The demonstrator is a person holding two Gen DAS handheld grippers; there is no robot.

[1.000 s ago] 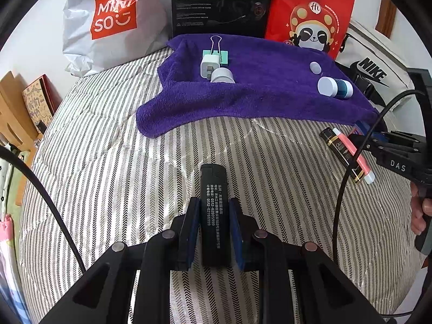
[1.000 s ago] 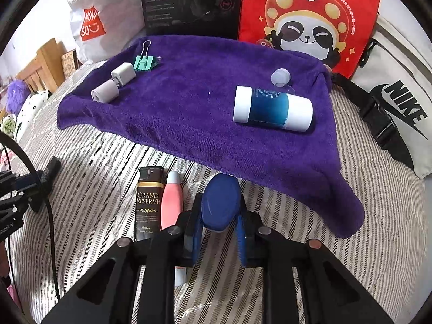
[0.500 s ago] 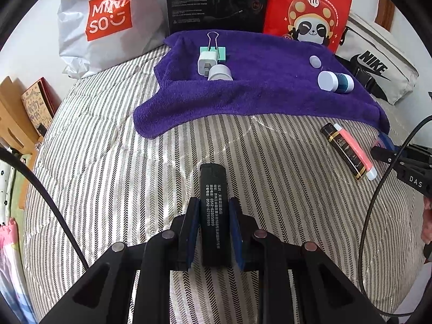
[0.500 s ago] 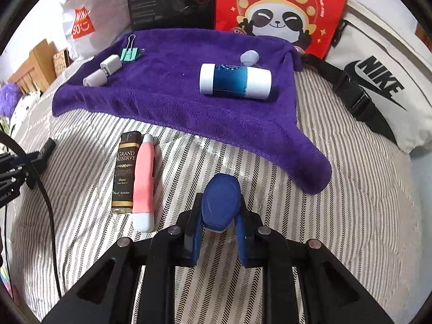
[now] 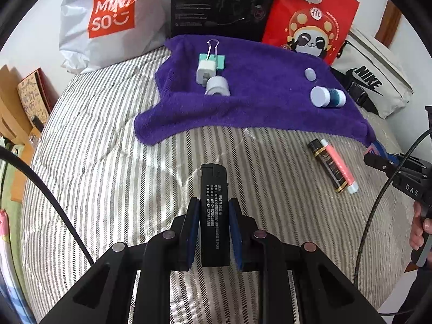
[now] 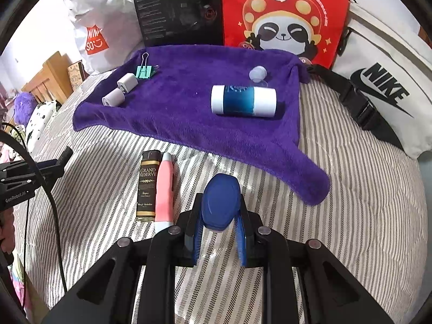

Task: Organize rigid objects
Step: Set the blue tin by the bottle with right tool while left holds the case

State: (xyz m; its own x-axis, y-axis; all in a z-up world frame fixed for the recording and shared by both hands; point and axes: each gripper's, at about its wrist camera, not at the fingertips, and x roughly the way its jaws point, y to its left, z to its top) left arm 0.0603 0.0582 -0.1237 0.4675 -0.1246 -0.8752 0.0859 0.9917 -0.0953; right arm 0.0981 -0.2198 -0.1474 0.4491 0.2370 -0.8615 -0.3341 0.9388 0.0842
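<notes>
My left gripper (image 5: pixel 214 210) is shut on a black lighter (image 5: pixel 214 197) above the striped bedcover. My right gripper (image 6: pixel 220 216) is shut on a blue oval object (image 6: pixel 221 203). A purple towel (image 5: pixel 256 108) lies at the back and carries a green binder clip (image 5: pixel 214 59), a white charger plug (image 5: pixel 205 71), a grey tape roll (image 5: pixel 217 86), a small round cap (image 5: pixel 310 74) and a blue-and-white bottle (image 6: pixel 243 104). A black "Grand Reserve" lighter (image 6: pixel 147 186) and a pink tube (image 6: pixel 164 189) lie side by side on the cover, left of my right gripper.
A Miniso bag (image 5: pixel 108 24), a black box (image 5: pixel 221 2), a red panda bag (image 6: pixel 283 16) and a white Nike bag (image 6: pixel 383 86) stand behind the towel. Wooden furniture (image 5: pixel 13 102) is off the bed's left side.
The right gripper has pulled back from the towel with the blue object, so the two items on the cover now lie further ahead. The left gripper still holds the lighter, nearly still.
</notes>
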